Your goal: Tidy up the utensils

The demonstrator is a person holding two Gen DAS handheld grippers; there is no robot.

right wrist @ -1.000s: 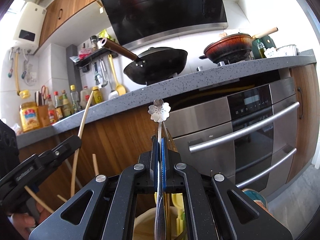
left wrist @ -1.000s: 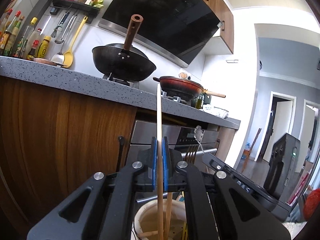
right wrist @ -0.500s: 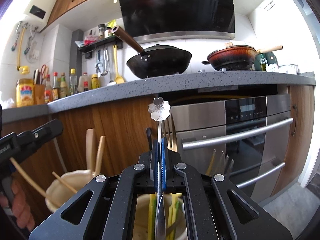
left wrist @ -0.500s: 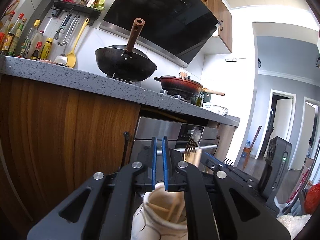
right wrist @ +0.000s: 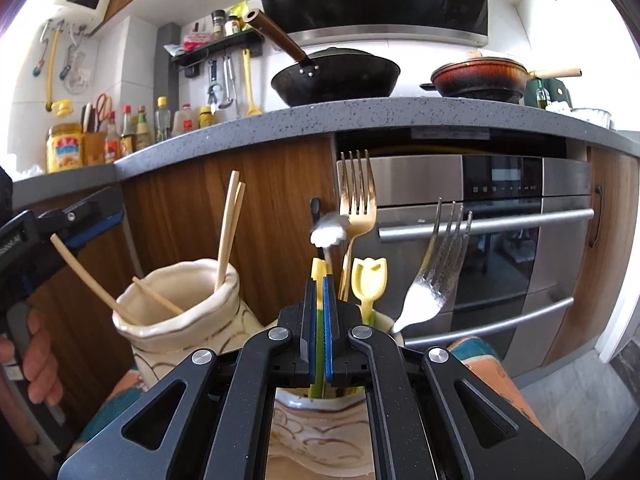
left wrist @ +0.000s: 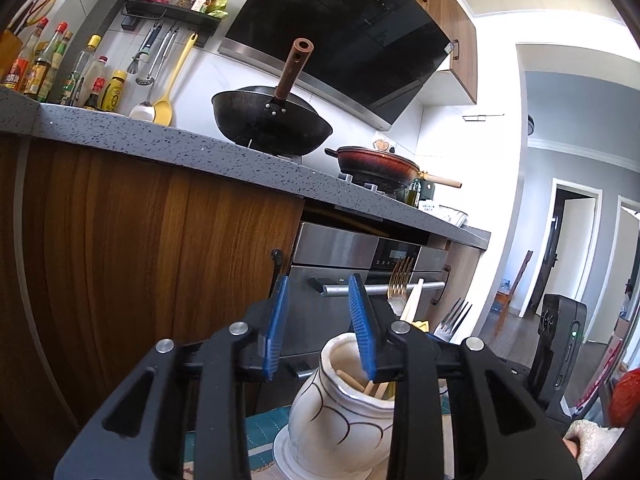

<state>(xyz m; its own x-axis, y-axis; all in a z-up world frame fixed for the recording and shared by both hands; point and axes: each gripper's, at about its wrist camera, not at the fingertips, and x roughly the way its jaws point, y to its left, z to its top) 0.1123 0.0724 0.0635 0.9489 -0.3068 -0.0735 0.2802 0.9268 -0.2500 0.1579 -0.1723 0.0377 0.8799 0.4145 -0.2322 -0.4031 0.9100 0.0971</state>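
left tool [left wrist: 320, 322] (opening) before grey countertop [left wrist: 160, 140]

Patterned mat [left wrist: 260, 428], saucer [left wrist: 288, 456], two jars [right wrist: 176, 300]

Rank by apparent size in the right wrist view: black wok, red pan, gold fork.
1. Black wok
2. Red pan
3. Gold fork: narrowest, though it stands much nearer the camera, so its true size versus the pans is unsure.

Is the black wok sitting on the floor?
No, the black wok sits up on the stove at the grey countertop, well above the wooden cabinet fronts.
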